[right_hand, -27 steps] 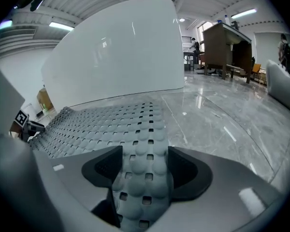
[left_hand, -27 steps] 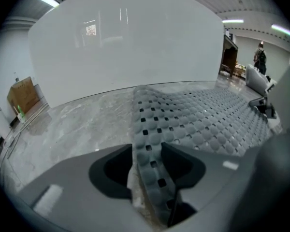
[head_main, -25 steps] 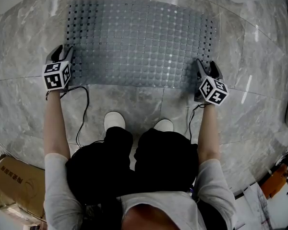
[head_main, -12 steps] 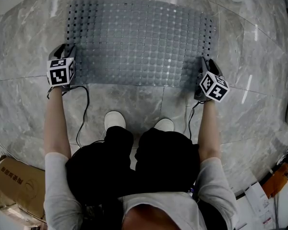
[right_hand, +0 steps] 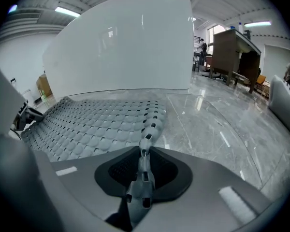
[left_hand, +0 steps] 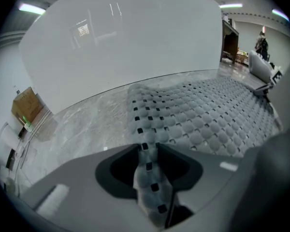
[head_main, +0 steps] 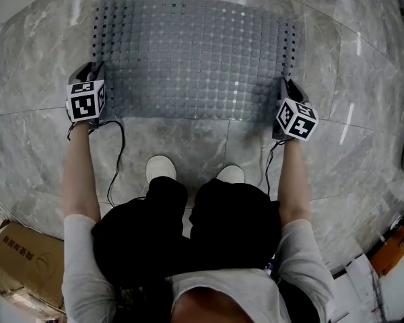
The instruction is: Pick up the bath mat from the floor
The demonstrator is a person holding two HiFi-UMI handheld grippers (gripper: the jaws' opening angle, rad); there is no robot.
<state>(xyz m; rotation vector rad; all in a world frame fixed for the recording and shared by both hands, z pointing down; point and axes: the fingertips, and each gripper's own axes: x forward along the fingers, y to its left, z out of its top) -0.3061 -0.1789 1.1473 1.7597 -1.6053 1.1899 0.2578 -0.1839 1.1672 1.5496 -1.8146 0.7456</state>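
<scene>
Marble floor (head_main: 363, 66) is open on both sides of the bath mat (head_main: 195, 52), which still lies flat across it, far edge close to the white curved wall (left_hand: 121, 47). That wall is the only limit ahead; straight up and back toward the person's shoes (head_main: 161, 169) looks free. Cardboard box (head_main: 20, 254) sits well behind on the left, out of the way. Change since a second ago: both claws stood wide at the near corners, now both are closing. Left gripper (head_main: 93, 69) has squared up and has the mat's left near edge bunched between its jaws, pads on it. Right gripper (head_main: 284, 86) is clamping the right near edge, pinched thin. So the grasp is about made, the lift hasn't begun. Perforated edge looks floppy; I'd expect sag in the middle, so lift both ends evenly.
</scene>
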